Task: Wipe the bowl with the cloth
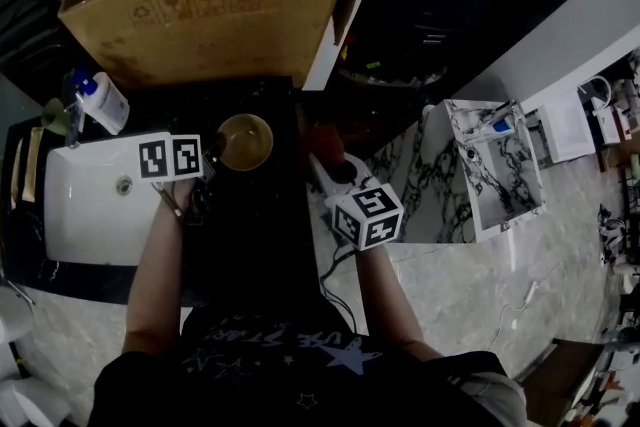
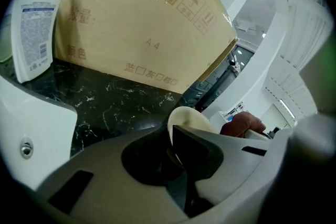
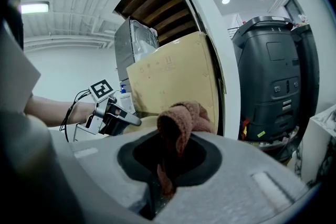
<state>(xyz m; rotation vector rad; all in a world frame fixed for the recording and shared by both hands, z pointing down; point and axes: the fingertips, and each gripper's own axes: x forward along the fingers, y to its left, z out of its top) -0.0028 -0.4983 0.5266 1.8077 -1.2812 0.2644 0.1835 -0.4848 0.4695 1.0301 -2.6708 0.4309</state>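
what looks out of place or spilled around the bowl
Nothing is spilled or broken. The left gripper clamps the bowl by its rim on the dark counter; the only odd thing is the big cardboard box crowding close behind it.

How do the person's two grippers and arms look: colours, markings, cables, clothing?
The left gripper and the right gripper each carry a white cube with black square markers. Their bodies are pale grey, with a dark hollow at the jaws. Thin black cables trail from the left gripper. The person wears a dark short-sleeved shirt with a pale star print.
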